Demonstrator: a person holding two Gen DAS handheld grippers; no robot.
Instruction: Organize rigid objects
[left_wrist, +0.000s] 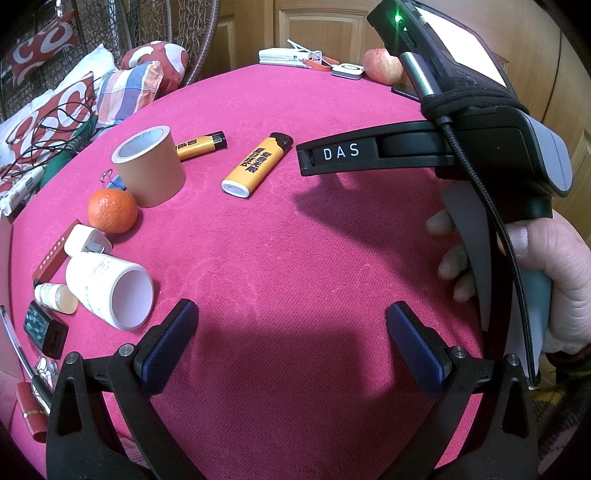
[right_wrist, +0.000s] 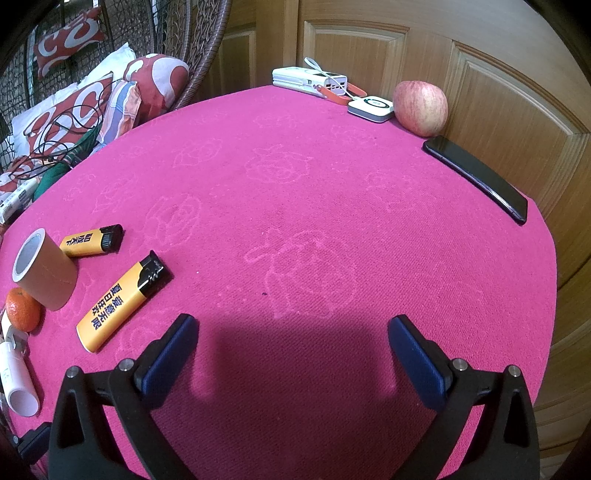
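On the pink tablecloth (left_wrist: 314, 240) lie a large orange lighter (left_wrist: 256, 164) (right_wrist: 123, 301), a smaller orange lighter (left_wrist: 201, 144) (right_wrist: 90, 242), a brown tape roll (left_wrist: 149, 166) (right_wrist: 44, 269) standing on end, a tangerine (left_wrist: 112, 211) (right_wrist: 23, 309) and a white cup (left_wrist: 110, 291) on its side. My left gripper (left_wrist: 291, 339) is open and empty above bare cloth. My right gripper (right_wrist: 293, 350) is open and empty; its body (left_wrist: 424, 151) shows in the left wrist view at the right, right of the large lighter.
At the far edge sit white boxes (right_wrist: 310, 79), a white round-dial device (right_wrist: 371, 107), an apple (right_wrist: 421, 107) and a black phone (right_wrist: 476, 177). Small bottles, a black charger (left_wrist: 44, 330) and a lipstick (left_wrist: 31, 411) crowd the left edge. Cushions (right_wrist: 74, 114) lie beyond.
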